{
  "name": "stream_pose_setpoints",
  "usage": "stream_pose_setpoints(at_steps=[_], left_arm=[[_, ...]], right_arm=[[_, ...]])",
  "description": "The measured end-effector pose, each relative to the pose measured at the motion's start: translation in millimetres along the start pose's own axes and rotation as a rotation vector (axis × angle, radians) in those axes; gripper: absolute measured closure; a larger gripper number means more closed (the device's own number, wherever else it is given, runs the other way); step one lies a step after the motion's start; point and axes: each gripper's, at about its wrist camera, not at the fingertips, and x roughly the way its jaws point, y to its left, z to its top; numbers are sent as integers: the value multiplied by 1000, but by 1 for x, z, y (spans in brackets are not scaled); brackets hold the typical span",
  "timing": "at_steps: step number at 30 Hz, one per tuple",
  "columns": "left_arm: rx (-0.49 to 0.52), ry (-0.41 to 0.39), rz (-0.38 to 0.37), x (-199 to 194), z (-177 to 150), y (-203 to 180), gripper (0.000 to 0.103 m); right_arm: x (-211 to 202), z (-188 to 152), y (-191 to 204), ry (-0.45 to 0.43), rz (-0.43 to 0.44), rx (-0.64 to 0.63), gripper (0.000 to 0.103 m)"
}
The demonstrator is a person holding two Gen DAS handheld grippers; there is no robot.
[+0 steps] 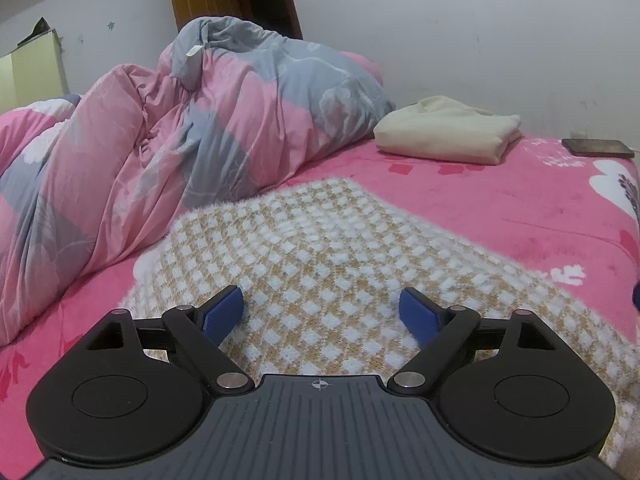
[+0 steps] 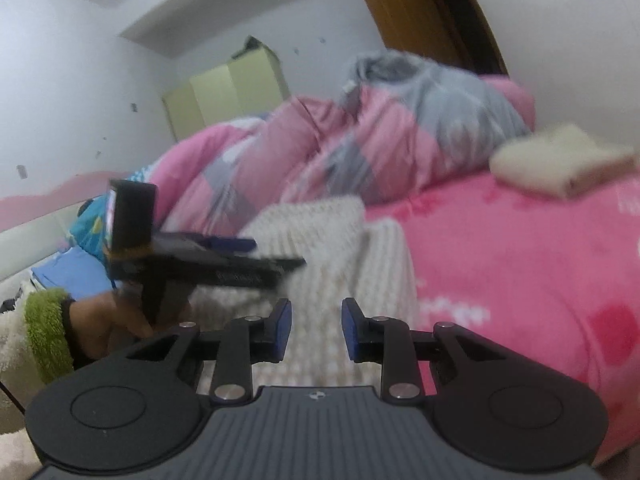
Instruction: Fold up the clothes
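Currently my left claw [image 1: 322, 312] stands wide apart, empty, over the checked knit garment [image 1: 320, 240] lying flat at the near edge of the bed [image 1: 520, 200]. My right claw [image 2: 316, 328] stands partly apart, gripping nothing. A folded cream garment [image 1: 448, 134] lies toward the bed's far edge.

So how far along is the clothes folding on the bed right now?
Done: one cream garment lies folded near the wall. In hand: the checked sweater lies on the pink bed, the left gripper open over it, the right gripper partly open, gripping nothing. Left: its remaining folds.
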Motion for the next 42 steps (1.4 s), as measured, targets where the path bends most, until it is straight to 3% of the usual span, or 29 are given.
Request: stream_pose_setpoints(at_steps=[3,6,9,13,19,21,24,25,37,42], left_arm=[[-3,0,0,0,0,1,16],[-6,-1,-5,0,-1,1,14],[-9,0,-6,0,-1,2,14],[9,-10,16,-4,2,1,13],[27,-106,21,-14,21,-6,13],[23,-87,30,-3,25,-5,13],[-42,57,-10,32,17,1,11],[-62,71,-16,37,15,3,10],[-86,85,-17,37,19,5,8],[-213,78,6,2,28,14,5]], right_arm=[[12,-2,5,11,-13,-34,77],[41,-21,-3,130,-95,-35,82],[44,-23,-15,132,-58,41,82],[44,-25,-14,126,-61,16,82],[43,-26,-18,124,-47,33,82],[43,-26,-19,125,-44,34,82],[43,-26,-19,126,-42,35,82],[43,-26,-19,126,-42,35,82],[43,-26,-21,125,-34,50,82],[42,-26,-21,127,-33,50,81]])
